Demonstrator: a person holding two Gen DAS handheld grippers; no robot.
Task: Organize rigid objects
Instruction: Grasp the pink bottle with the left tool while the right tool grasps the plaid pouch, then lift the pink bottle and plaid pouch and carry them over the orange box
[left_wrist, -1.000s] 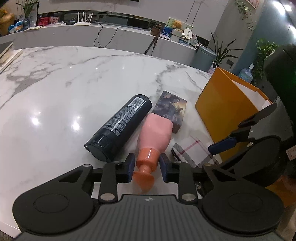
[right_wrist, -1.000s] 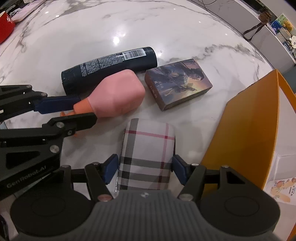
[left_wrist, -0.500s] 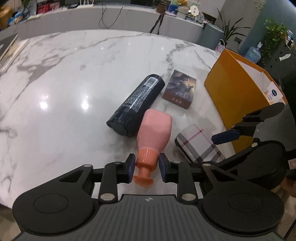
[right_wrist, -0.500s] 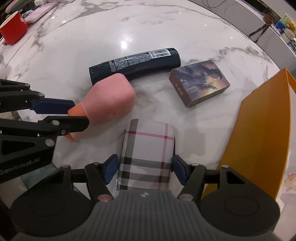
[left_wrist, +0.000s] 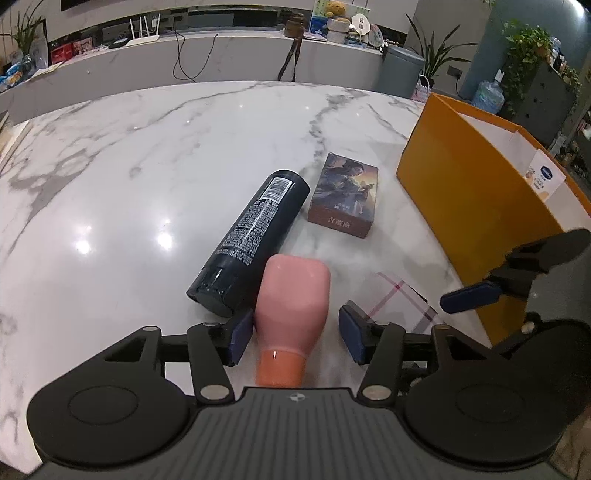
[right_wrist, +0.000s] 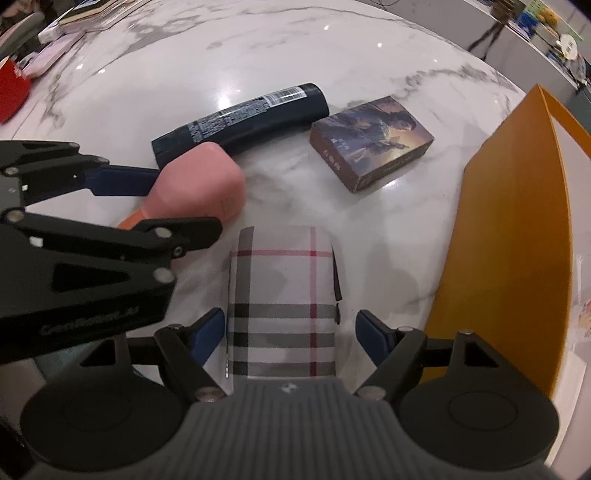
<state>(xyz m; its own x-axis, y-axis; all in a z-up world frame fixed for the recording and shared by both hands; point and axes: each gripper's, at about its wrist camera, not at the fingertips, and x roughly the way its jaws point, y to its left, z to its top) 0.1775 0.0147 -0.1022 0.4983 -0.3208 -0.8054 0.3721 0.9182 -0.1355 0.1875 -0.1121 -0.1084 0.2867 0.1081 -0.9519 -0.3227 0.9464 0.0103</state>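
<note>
1. Your marble table (left_wrist: 155, 155) fills both views, glossy white with grey veins, and everything you are sorting lies on it.
2. The orange box (left_wrist: 454, 206) stands at the table's edge, at about two o'clock in your left wrist view and three o'clock in your right wrist view (right_wrist: 517, 236); its white inside wall shows, with a small printed card leaning in it.
3. The dark bottle (left_wrist: 255, 236) lies on its side, running from eleven o'clock down toward the centre of the left view, barcode label up. Its lower end lies just beside the pink bottle.
4. The plaid case (right_wrist: 282, 302) lies flat between the fingers of your right gripper (right_wrist: 290, 334). Those jaws are opening: the left pad sits just beside the case's edge, while a clear gap shows at the right pad, so the case is released.
5. The pink bottle (left_wrist: 293, 299) lies on its side between the fingers of your left gripper (left_wrist: 295, 336), orange cap end toward the camera. These jaws are opening too; the left pad is at the bottle's side, the right pad stands well clear, so nothing is clamped.
6. The picture box (left_wrist: 345, 194) lies flat at one o'clock in the left view, between the dark bottle and the orange box, apart from both.
</note>
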